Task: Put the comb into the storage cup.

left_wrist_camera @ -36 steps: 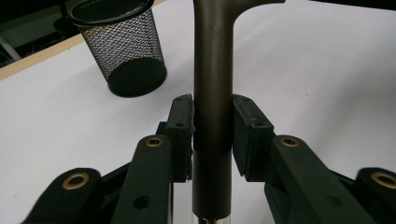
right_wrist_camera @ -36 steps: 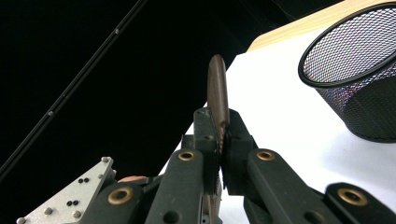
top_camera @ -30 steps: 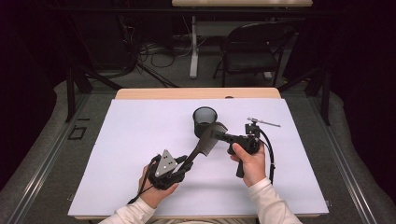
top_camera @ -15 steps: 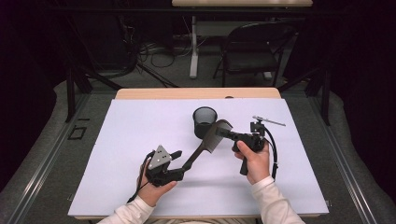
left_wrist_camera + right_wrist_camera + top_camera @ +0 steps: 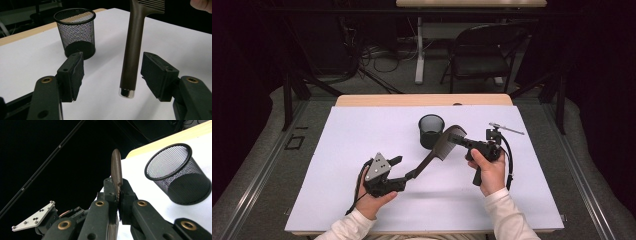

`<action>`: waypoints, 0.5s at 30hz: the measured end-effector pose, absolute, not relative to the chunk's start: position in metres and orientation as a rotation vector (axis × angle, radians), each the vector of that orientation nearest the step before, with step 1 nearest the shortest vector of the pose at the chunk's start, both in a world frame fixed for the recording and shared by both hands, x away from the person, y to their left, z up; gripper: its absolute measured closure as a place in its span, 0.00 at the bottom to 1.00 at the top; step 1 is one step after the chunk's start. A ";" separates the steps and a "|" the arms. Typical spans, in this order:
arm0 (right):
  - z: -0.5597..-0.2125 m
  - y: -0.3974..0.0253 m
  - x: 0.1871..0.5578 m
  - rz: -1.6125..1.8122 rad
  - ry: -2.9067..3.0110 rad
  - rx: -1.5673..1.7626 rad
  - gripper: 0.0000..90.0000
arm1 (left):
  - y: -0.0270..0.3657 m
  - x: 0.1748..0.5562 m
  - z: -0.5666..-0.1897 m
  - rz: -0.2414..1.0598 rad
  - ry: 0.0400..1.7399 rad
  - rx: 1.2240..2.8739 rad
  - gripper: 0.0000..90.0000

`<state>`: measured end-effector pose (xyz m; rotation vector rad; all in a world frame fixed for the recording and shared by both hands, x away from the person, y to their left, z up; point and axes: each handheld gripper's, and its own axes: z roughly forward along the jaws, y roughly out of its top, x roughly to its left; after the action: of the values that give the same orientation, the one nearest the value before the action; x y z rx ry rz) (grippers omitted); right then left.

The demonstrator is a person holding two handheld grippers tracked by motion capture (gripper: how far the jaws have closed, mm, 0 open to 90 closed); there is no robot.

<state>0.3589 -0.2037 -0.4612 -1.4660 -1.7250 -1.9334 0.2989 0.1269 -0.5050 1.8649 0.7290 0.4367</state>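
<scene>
- Comb (image 5: pixel 443 146) is in the air above the table (image 5: pixel 532 200), just in front of the cup (image 5: pixel 431 131) — toothed head up at the R end, handle slanting down to 8 o'clock toward the L gripper (image 5: pixel 404 175).
- R gripper (image 5: pixel 460 140): jaws clamped tight on the comb's head; in the right gripper view the comb (image 5: pixel 116 171) sticks up thin and edge-on from between the pads, no gap visible.
- L gripper: jaws wide. In the left gripper view the handle (image 5: pixel 131 47) hangs between the pads, nearer the R pad, touching neither; its shiny end cap is about level w/ the pads.
- Cup: black mesh, upright, on the white sheet at approx. 12 o'clock from the comb's middle. Nothing visible in it from the gripper views.
- Both hands low near the table's near edge — left hand (image 5: pixel 373 200) at 7 o'clock, right hand (image 5: pixel 488 172) at 5 o'clock from the cup.
</scene>
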 end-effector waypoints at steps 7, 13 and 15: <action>-0.458 -0.209 0.359 -1.957 -1.727 -1.471 0.97 | 0.134 0.304 -0.505 0.459 0.808 1.857 0.38; -0.455 -0.212 0.357 -1.973 -1.732 -1.468 0.97 | 0.143 0.306 -0.500 0.401 0.849 1.807 0.34; -0.452 -0.214 0.357 -1.989 -1.739 -1.469 0.97 | 0.146 0.307 -0.497 0.406 0.857 1.790 0.29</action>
<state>0.3565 -0.2140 -0.4522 -1.4691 -1.7387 -1.9893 0.3066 0.1464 -0.4973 1.7903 0.8571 0.4058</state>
